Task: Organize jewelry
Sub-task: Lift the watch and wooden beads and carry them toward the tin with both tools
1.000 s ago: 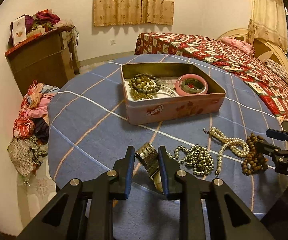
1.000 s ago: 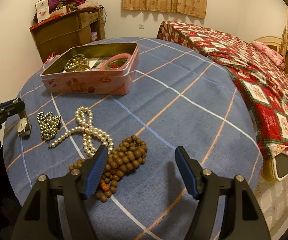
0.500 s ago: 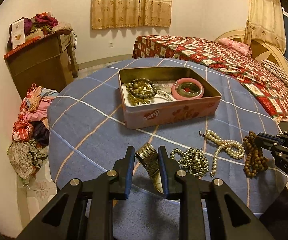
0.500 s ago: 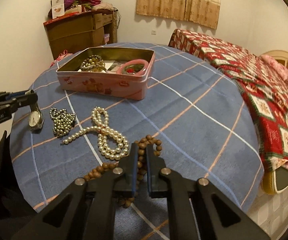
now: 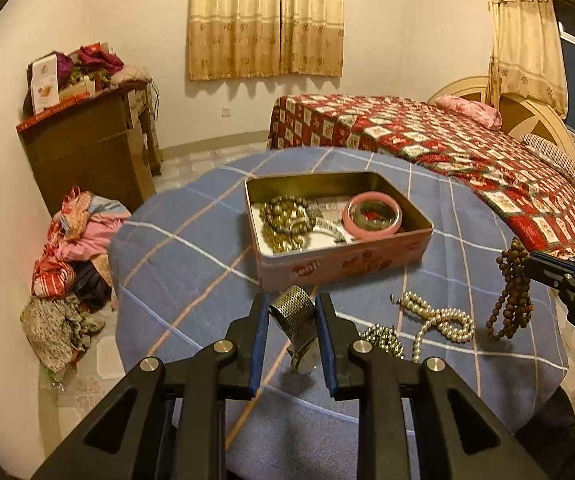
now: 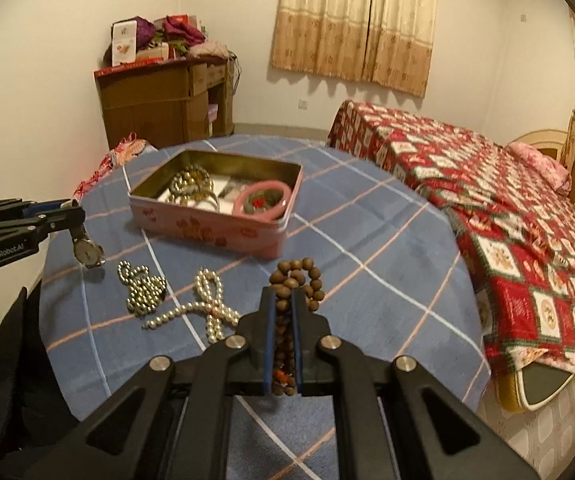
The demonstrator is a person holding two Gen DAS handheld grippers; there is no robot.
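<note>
Jewelry is split between the two claws, the table and a tin: the wooden bead strand (image 6: 296, 280) is pinched between the closed jaws of the right gripper (image 6: 283, 300) at lower centre of the right wrist view, its loops bunching just beyond the tips and hanging clear of the cloth. The left gripper (image 5: 292, 312) clamps the mesh band of a wristwatch (image 5: 297, 320), dial dangling below. On the blue checked tablecloth (image 6: 367, 280) lie a pearl necklace (image 6: 207, 312) and a metallic bead chain (image 6: 141, 286), left of the claw. Beyond them sits the pink tin (image 6: 215, 232), open, with a pink bangle (image 6: 261, 200) inside.
</note>
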